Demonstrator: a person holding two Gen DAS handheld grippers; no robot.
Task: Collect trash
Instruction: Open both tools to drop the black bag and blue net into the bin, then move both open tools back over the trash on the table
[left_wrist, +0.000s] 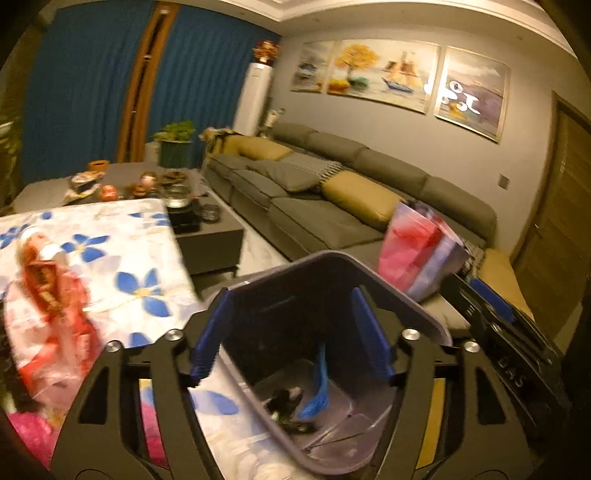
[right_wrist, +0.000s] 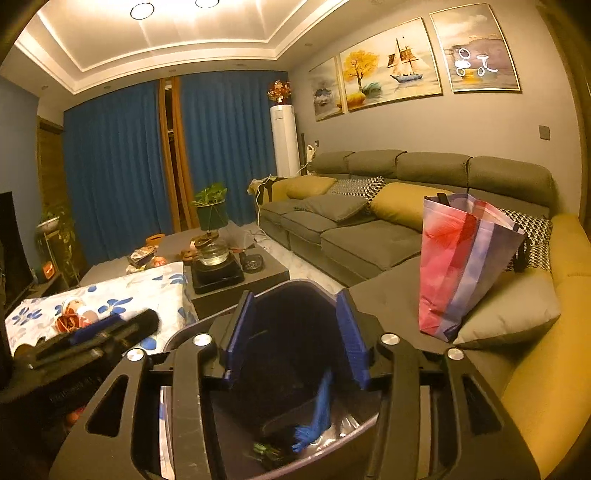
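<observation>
A dark purple trash bin (left_wrist: 332, 266) stands below both grippers; it also shows in the right wrist view (right_wrist: 295, 291). Inside lie a blue crumpled piece (left_wrist: 316, 398) (right_wrist: 314, 417) and dark scraps (left_wrist: 284, 402). My left gripper (left_wrist: 291, 332) is open and empty above the bin mouth. My right gripper (right_wrist: 295, 332) is open and empty above the bin too. Each gripper shows at the edge of the other's view: the right one (left_wrist: 491, 310), the left one (right_wrist: 103, 332). Red and pink wrappers (left_wrist: 48, 288) (right_wrist: 70, 317) lie on the flowered cloth (left_wrist: 122, 251).
A low table with the flowered cloth (right_wrist: 155, 288) is at left. A dark coffee table (right_wrist: 258, 266) carries a glass teapot (right_wrist: 214, 254) and small items. A grey and yellow sofa (right_wrist: 369, 236) holds a pink-purple shopping bag (right_wrist: 458, 266) (left_wrist: 417, 247).
</observation>
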